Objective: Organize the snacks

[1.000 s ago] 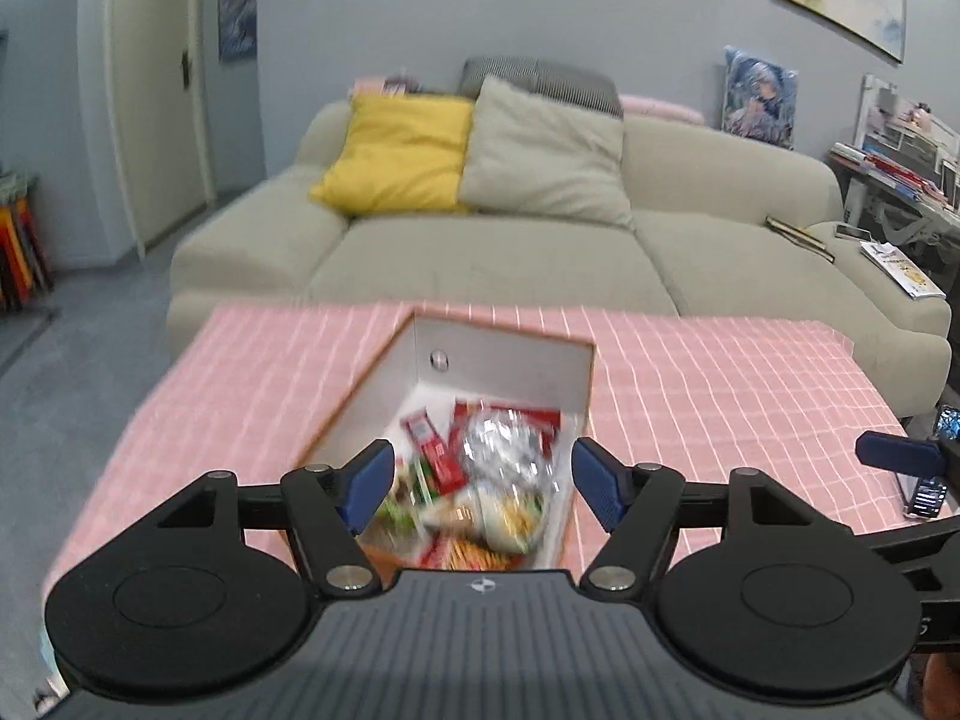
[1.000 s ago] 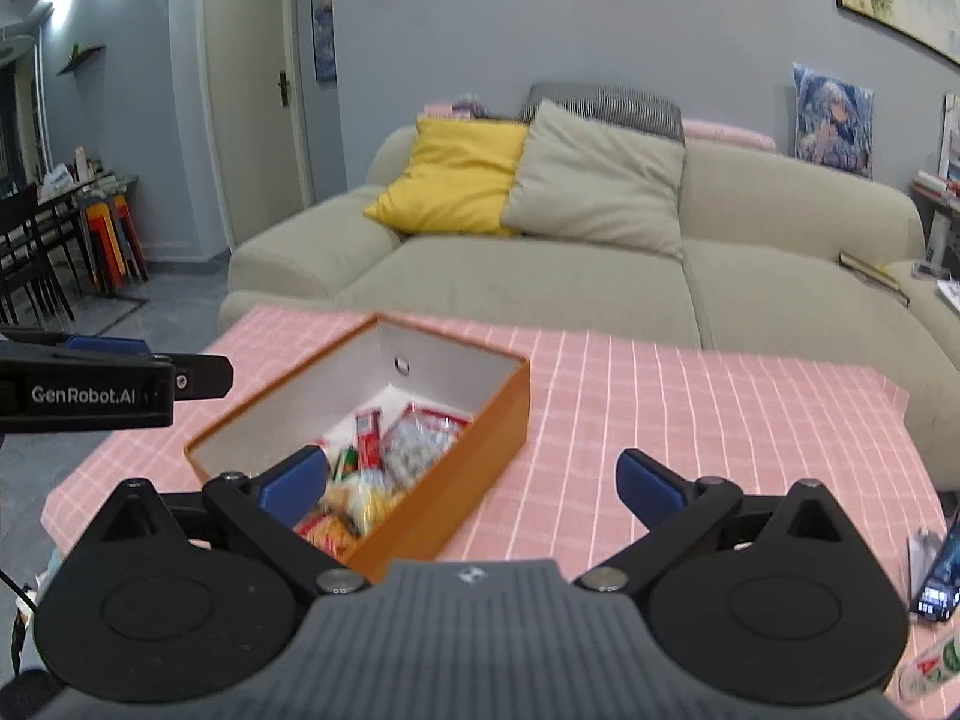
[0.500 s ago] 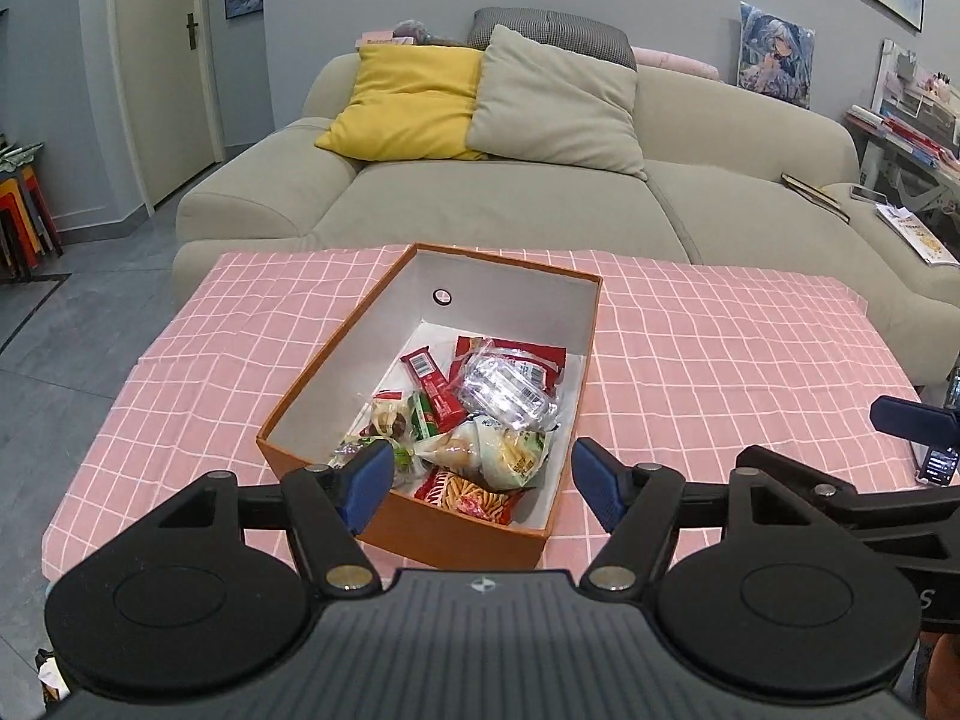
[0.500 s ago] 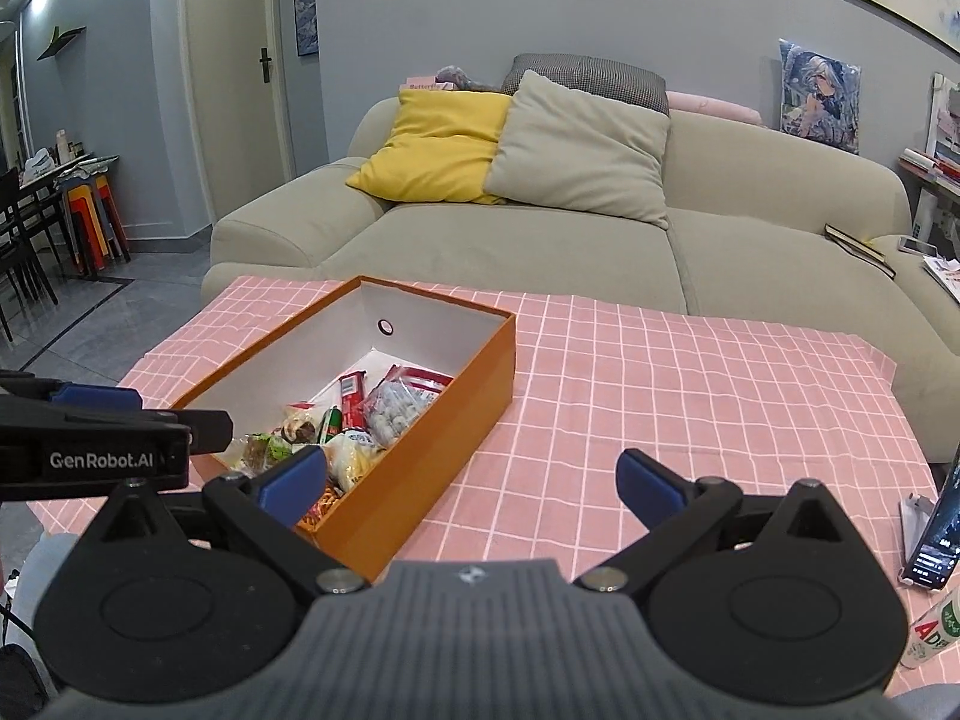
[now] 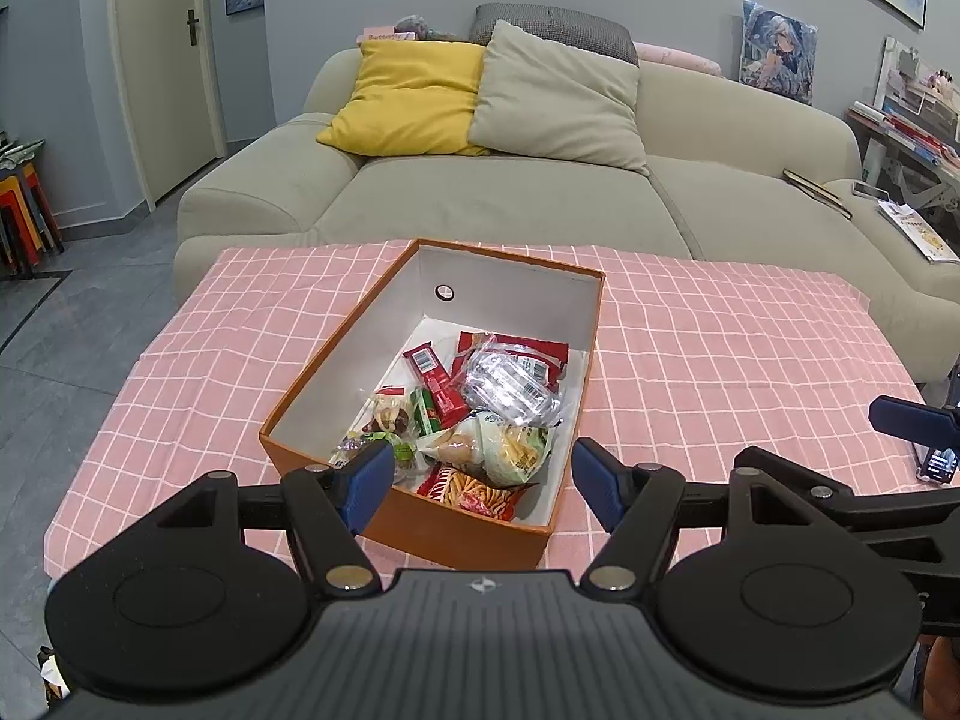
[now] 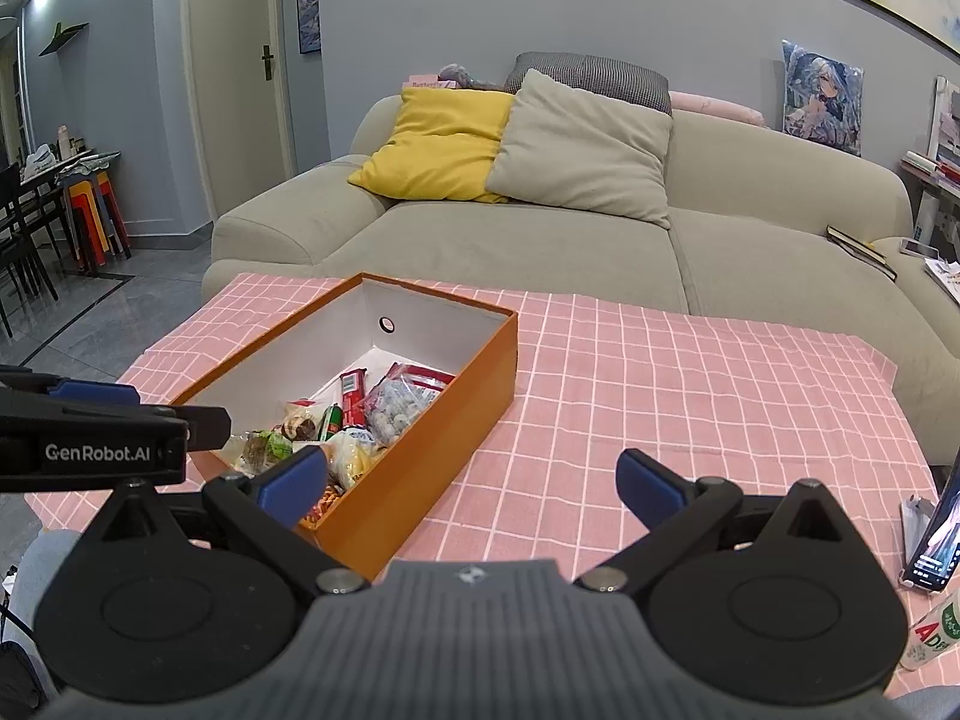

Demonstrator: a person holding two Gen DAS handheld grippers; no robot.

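- On the left, our left gripper (image 5: 483,474) hangs with its blue fingers wide apart and nothing between them, pointed straight at the near end of the orange box (image 5: 336,363).
- The box sits on the pink checked tablecloth (image 5: 720,348), its long axis running away from us toward the sofa (image 5: 540,204) and slanting a little to the right.
- The snacks (image 5: 480,414) are all heaped in the near half of the box: a red bar (image 5: 435,375), a clear bag of wrapped sweets (image 5: 510,384), a green-and-white pack (image 5: 516,450) and an orange-red packet (image 5: 474,489) against the near wall. The far half is bare.
- We judge the left gripper the nearer one: the heap lies just ahead of and below its fingers, so a short forward dip should reach it.
- To the right, our right gripper (image 6: 471,480) is likewise spread and empty; the box (image 6: 456,396) lies to its left, over open cloth.
- At the far right edge stand a phone (image 6: 936,540) and what may be a bottle (image 6: 927,630), too cropped to be sure.
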